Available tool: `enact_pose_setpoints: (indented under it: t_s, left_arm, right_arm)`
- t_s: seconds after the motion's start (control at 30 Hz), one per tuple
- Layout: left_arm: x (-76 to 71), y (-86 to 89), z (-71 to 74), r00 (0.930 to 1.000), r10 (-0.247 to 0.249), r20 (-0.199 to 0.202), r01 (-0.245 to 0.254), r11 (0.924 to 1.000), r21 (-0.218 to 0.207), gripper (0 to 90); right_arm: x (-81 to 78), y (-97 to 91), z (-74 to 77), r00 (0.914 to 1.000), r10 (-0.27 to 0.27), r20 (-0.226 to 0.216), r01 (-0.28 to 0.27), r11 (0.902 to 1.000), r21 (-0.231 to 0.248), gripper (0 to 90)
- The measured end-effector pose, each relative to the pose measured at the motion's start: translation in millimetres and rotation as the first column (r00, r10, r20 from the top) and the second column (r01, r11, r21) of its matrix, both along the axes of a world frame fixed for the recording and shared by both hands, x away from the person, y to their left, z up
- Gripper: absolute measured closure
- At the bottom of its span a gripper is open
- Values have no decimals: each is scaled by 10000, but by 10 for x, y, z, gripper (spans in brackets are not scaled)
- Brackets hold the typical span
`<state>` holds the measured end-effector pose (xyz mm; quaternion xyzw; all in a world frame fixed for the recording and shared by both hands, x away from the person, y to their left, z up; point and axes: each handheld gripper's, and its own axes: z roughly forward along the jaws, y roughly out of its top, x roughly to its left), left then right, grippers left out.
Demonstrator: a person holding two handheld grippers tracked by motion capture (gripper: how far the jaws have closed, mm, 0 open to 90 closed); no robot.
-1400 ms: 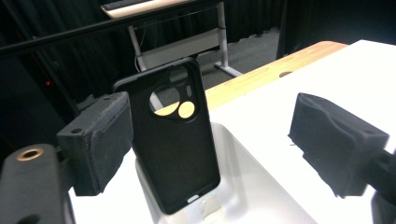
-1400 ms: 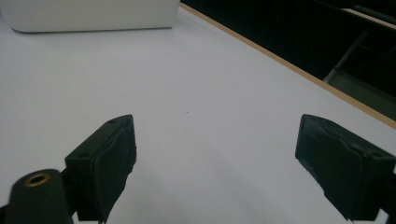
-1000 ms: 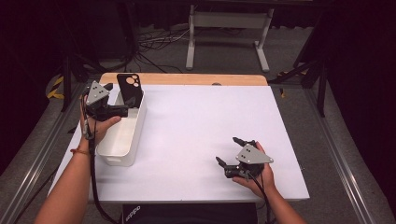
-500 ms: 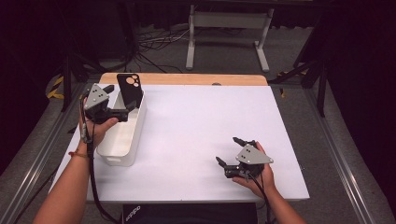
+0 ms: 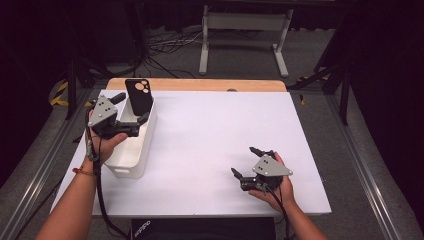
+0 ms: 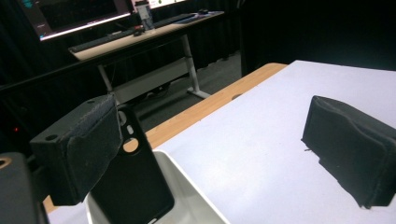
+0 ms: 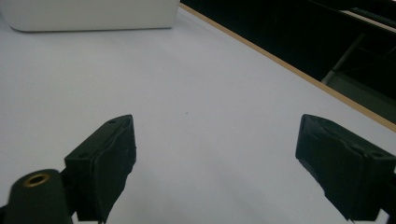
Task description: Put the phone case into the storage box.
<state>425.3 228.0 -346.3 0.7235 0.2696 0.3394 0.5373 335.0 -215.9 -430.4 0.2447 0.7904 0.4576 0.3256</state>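
Note:
A black phone case [image 5: 138, 96] stands on end against the far end wall of a white bin [image 5: 129, 157] at the table's left. My left gripper [image 5: 131, 109] hovers over that end of the bin, open, with its jaws wide apart and nothing between them. In the left gripper view the phone case [image 6: 135, 186] rises from the bin [image 6: 187, 200] just behind the left jaw of my left gripper [image 6: 215, 140]. My right gripper [image 5: 246, 161] rests low at the front right of the table, open and empty. In its own view my right gripper [image 7: 229, 158] has bare white table between its jaws.
The white table [image 5: 225, 120] has a wooden strip [image 5: 200, 84] along its far edge. In the right gripper view the bin [image 7: 88, 14] lies far ahead. A desk frame and cables stand on the floor behind the table. Metal rails run along both sides.
My left gripper has drawn back slightly toward the person. The phone case stays standing in the bin. The right gripper has not moved.

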Motion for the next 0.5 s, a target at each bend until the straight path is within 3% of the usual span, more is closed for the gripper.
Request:
enact_pose_setpoints:
  t_s: [0.5]
  left_arm:
    - [-124,-98,3,9986,-510,121,510,9987,-38,49]
  right_arm:
    - [-15,1,23,10000,56,81,-56,10000,49,132]
